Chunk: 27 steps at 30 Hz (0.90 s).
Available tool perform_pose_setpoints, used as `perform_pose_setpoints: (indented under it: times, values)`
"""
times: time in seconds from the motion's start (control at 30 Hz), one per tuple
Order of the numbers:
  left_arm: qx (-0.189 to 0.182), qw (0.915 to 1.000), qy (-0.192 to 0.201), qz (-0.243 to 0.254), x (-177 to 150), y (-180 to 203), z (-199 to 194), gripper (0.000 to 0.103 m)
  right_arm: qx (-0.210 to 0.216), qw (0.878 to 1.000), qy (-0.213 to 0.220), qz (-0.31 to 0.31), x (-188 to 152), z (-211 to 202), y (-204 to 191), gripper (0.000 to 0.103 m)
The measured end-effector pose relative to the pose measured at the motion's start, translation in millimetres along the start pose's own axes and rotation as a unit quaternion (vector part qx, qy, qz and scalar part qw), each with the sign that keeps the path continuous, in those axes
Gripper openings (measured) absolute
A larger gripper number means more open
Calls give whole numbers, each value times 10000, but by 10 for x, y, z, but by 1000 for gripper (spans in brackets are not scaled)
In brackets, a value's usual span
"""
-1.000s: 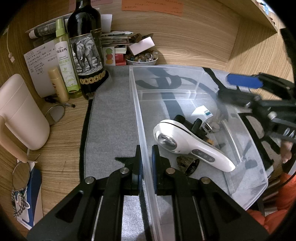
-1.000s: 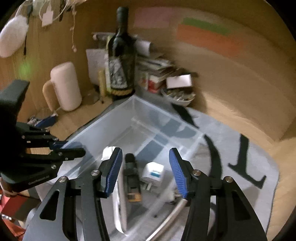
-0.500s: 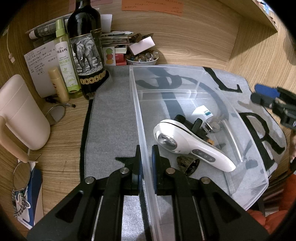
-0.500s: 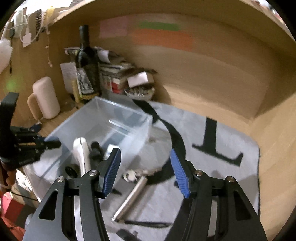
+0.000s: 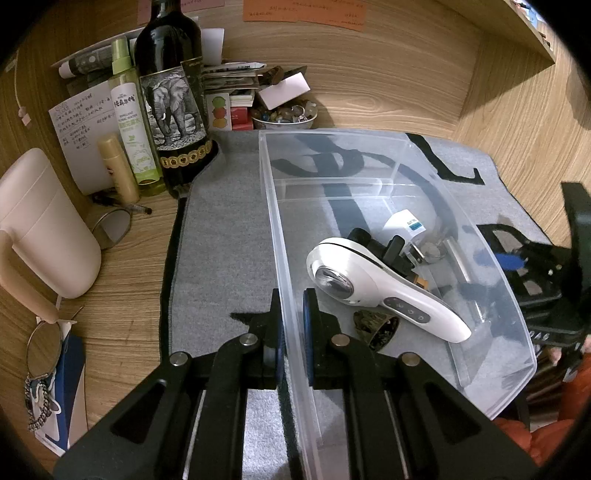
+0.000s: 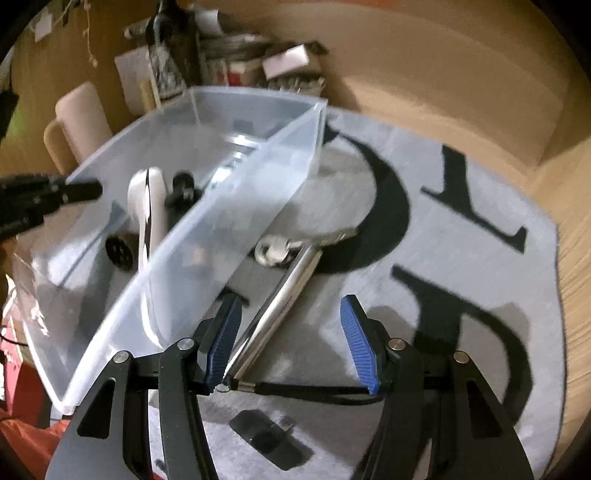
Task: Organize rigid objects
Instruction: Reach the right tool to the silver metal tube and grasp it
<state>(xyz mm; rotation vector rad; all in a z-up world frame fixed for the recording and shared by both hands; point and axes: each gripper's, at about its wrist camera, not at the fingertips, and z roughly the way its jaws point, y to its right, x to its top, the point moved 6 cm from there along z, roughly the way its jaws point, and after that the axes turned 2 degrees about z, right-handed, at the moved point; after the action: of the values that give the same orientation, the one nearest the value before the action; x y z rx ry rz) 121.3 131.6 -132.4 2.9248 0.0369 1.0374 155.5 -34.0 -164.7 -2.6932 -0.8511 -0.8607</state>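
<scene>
Fingers: left gripper [image 5: 292,332] clamps clear bin [image 5: 275,206] wall; right gripper [image 6: 291,341] gapes empty above metal tube [image 6: 280,295]. White handheld device [image 5: 373,284] binned; tube, keys [image 6: 275,251] remain out.

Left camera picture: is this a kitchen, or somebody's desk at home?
Most likely a home desk nook, not a kitchen. Wood panels wrap around it, sticky notes hang on the back wall, and a wine bottle, a handwritten note and stacked books crowd the corner.

On the wooden desk [image 5: 122,280], a dark wine bottle [image 5: 173,96] stands beside a green spray bottle [image 5: 131,122] and a small gold tube [image 5: 119,168]; a pink jug [image 5: 44,225] sits well apart, near round glasses [image 5: 110,227].
</scene>
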Motion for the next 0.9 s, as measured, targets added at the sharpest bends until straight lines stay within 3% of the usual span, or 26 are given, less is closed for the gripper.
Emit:
perform_pose_setpoints:
  times: [0.33, 0.47, 0.6, 0.9]
  values:
    - [6, 10000, -2, -5, -1, 3, 0, 8, -4, 10000, 40, 72, -102, 105, 2, 48]
    - [13, 10000, -2, -1, -1, 3, 0, 8, -41, 9999, 97, 48, -98, 80, 11, 25]
    - [11, 10000, -3, -3, -1, 4, 0, 8, -65, 9998, 139, 82, -107, 75, 61, 15]
    - [12, 10000, -2, -1, -2, 4, 0, 8, -186, 9990, 305, 278, -53, -40, 194, 14]
